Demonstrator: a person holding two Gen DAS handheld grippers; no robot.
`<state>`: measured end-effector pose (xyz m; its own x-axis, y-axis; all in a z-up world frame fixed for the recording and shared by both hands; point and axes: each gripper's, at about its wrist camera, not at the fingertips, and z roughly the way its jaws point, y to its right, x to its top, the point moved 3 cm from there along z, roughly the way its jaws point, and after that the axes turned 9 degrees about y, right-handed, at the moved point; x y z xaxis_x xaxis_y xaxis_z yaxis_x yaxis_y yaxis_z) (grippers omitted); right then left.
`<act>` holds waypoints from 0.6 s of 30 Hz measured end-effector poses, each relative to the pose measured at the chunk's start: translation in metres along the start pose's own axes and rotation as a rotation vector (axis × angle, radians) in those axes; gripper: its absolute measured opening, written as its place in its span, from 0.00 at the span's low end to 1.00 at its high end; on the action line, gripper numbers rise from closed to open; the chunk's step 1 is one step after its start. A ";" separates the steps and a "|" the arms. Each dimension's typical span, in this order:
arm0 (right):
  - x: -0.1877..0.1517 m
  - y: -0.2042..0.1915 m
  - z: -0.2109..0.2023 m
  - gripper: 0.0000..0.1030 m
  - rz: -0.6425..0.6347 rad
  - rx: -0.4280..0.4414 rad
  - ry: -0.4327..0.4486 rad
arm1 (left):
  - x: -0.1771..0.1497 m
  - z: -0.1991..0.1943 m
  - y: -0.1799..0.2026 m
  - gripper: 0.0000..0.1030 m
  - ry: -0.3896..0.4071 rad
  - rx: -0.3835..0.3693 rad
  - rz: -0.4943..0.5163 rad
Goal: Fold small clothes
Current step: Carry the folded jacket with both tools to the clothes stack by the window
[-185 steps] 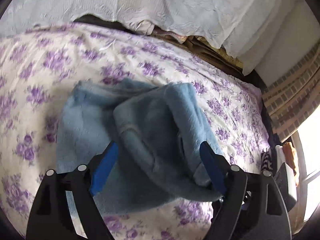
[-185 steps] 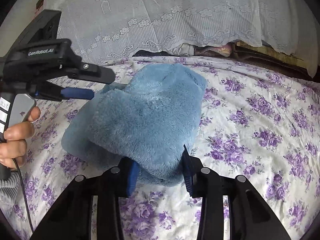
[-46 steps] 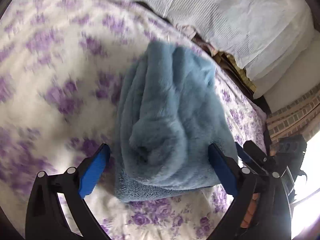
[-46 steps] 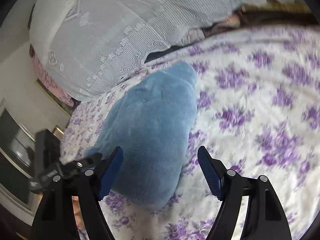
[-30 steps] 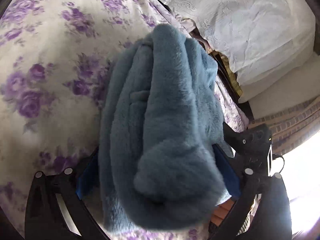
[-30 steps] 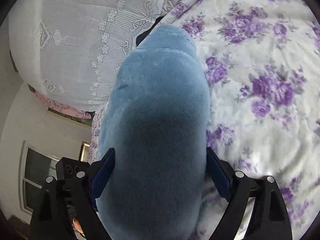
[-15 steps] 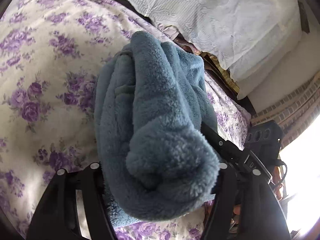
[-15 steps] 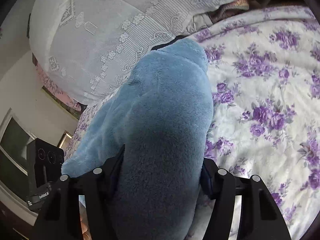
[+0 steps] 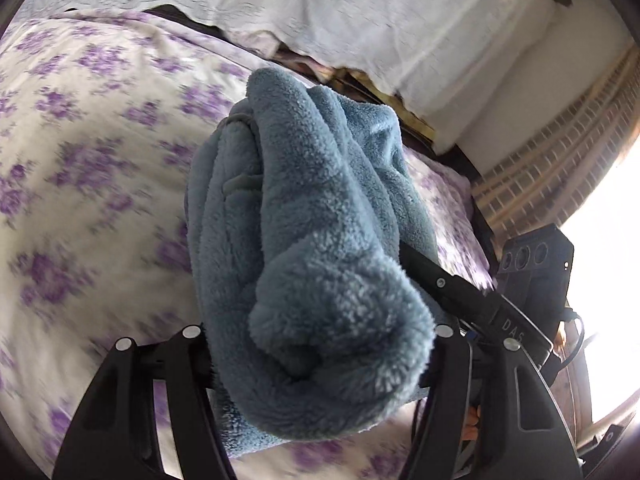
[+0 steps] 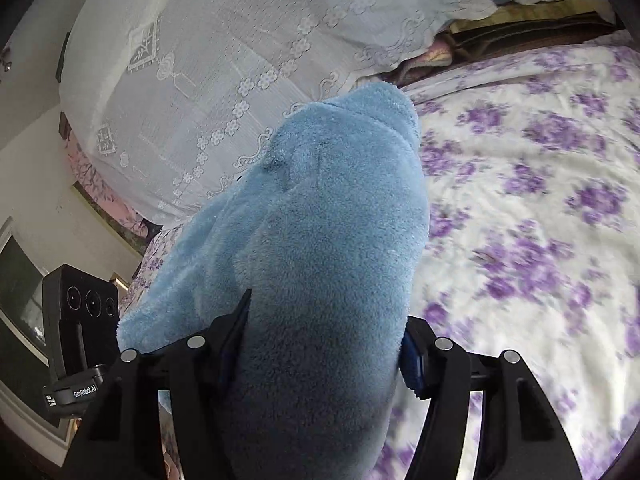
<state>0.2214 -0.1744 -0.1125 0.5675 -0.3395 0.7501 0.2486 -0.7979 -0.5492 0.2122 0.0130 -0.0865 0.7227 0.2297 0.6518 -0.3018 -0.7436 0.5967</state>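
Both the left gripper (image 9: 316, 344) and right gripper (image 10: 320, 344) have fingers clamped, partway apart, on the folded fluffy blue fleece garment (image 9: 304, 248), frame centre, above the purple-flowered bed sheet (image 9: 92, 152); white lace cover (image 10: 224, 64) upper left.

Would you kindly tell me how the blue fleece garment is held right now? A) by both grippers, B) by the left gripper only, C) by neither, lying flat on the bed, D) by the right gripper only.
A: the left gripper and the right gripper each clamp the bundled blue fleece garment.
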 end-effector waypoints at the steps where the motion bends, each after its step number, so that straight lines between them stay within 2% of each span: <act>1: -0.002 0.004 -0.009 0.62 0.005 -0.007 0.001 | -0.004 0.000 0.005 0.61 -0.006 -0.006 0.006; 18: -0.020 0.020 -0.169 0.62 -0.004 -0.105 0.118 | -0.069 -0.020 0.118 0.61 -0.096 -0.187 0.105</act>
<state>0.0828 -0.2679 -0.0766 0.4692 -0.3876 0.7935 0.1633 -0.8449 -0.5094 0.1143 -0.0784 -0.0520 0.7344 0.0899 0.6728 -0.4817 -0.6292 0.6100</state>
